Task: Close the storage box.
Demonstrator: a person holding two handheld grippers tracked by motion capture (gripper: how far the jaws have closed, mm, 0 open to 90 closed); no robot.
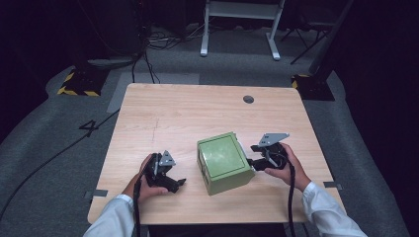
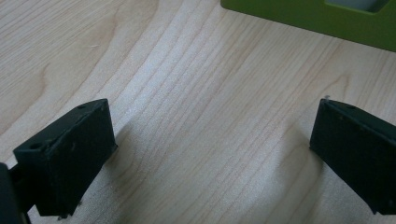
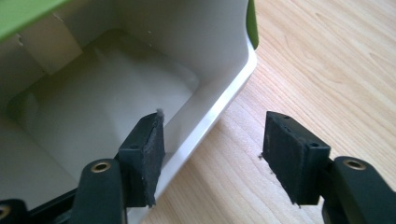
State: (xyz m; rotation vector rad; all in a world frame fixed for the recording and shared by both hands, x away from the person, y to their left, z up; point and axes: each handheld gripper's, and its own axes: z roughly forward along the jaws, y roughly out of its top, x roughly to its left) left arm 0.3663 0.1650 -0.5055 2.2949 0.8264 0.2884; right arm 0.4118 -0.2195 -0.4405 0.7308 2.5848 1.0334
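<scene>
A green box with a pale inside lies on its side near the middle of the wooden table, its mouth turned to the right. My right gripper is open at that mouth. In the right gripper view its jaws straddle the box's white rim, one jaw inside the hollow and one outside over the wood, neither pressing on the rim. My left gripper rests on the table left of the box, open, with bare wood between its jaws and the box's green wall ahead.
A small round grey grommet sits in the table near its far edge. Beyond the table are a white frame's legs, floor cables and two stands with yellow-black tape. A tape tab marks the table's front left edge.
</scene>
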